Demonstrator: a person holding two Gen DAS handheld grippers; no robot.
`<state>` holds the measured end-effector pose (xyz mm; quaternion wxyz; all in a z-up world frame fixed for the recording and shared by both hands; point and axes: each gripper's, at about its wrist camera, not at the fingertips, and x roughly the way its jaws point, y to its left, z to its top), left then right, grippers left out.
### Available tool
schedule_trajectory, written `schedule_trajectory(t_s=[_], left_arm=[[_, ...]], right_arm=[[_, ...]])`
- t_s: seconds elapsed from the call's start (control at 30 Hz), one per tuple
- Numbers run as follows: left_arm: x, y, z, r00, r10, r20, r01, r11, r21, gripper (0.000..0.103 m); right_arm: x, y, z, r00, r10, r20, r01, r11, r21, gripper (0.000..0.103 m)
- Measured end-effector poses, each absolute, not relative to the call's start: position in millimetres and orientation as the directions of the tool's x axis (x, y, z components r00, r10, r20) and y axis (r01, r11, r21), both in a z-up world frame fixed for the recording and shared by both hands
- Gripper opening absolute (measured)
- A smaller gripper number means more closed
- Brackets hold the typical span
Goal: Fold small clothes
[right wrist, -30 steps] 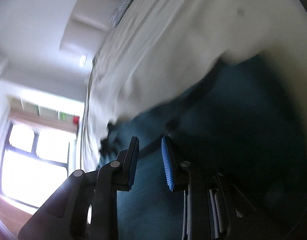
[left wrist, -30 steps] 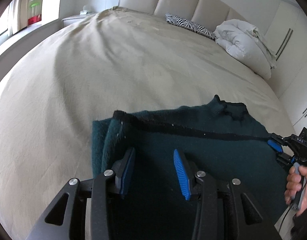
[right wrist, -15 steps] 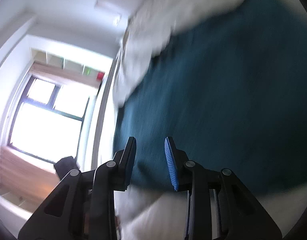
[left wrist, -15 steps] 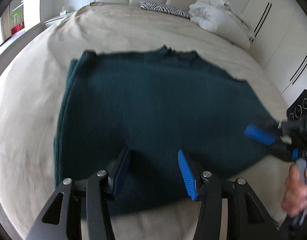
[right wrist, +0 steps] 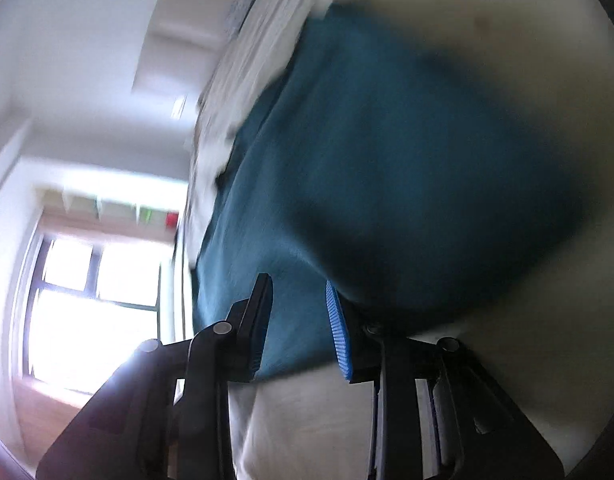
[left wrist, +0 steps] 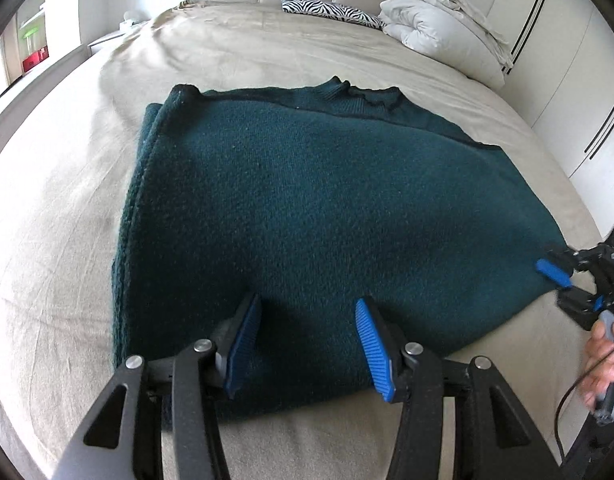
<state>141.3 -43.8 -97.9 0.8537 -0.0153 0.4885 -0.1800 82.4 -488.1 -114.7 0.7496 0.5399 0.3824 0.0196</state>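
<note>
your left gripper (left wrist: 307, 344) hangs over the near edge of the dark green sweater (left wrist: 315, 208), its jaws parted about halfway with nothing pinched; the blue pads sit just above the knit. the sweater lies folded on the beige bed (left wrist: 59, 216), toward its foot edge, collar pointing at the headboard. your right gripper (left wrist: 557, 280) sits at the sweater's right near corner, in your hand (left wrist: 603, 360). in its own blurred view the jaws stand narrowly apart, cloth (right wrist: 387, 184) beyond them, none between the pads.
</note>
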Motion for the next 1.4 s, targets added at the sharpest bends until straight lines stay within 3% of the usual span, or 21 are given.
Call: schedule_trajectory(t_s=[0.17,0.43,0.63,0.73,1.03,1.2,1.27,1.33,1.4], left_arm=[[138.8,-44.0,-98.0,0.462,-0.315,-0.829,0.294,0.936,-0.192,0.052],[140.4,-46.3,-98.4,0.464,-0.307,-0.831,0.304,0.936,-0.177,0.053],[141.1,-47.5,-98.2,0.466,-0.309,-0.829,0.312,0.934,-0.173,0.053],[140.4,-45.5,-97.8,0.466,-0.320,-0.825,0.316,0.931,-0.183,0.053],[129.7,0.9,-90.5,0.462,-0.417,-0.782,0.259,0.907,-0.331,0.052],[119.1,45.0,-77.7,0.512,-0.411,-0.754,0.168,0.909,-0.382,0.051],[116.4,63.0,-70.0,0.537,-0.404,-0.740,0.119,0.905,-0.408,0.051],[114.8,69.8,-57.5,0.568,-0.402,-0.718,0.110,0.902,-0.418,0.052],[117.8,67.0,-46.9,0.576,-0.422,-0.700,0.123,0.892,-0.436,0.053]], right_arm=[[67.5,-494.6,-85.0,0.725,0.351,-0.593,0.403,0.482,0.778,0.031],[140.0,-374.3,-73.2,0.588,0.602,-0.540,0.167,0.563,0.810,0.031],[176.8,-335.3,-112.5,0.508,0.609,-0.609,0.217,0.594,0.774,0.029],[167.8,-359.9,-126.7,0.549,0.630,-0.549,0.228,0.519,0.824,0.029],[109.8,-454.3,-122.8,0.673,0.472,-0.569,0.339,0.487,0.805,0.029],[80.2,-488.7,-110.4,0.723,0.355,-0.592,0.403,0.480,0.779,0.030],[66.0,-498.2,-99.0,0.727,0.333,-0.600,0.406,0.497,0.767,0.033],[58.1,-496.8,-87.4,0.744,0.337,-0.577,0.378,0.499,0.780,0.056],[63.4,-486.3,-72.6,0.758,0.353,-0.548,0.335,0.510,0.792,0.058]])
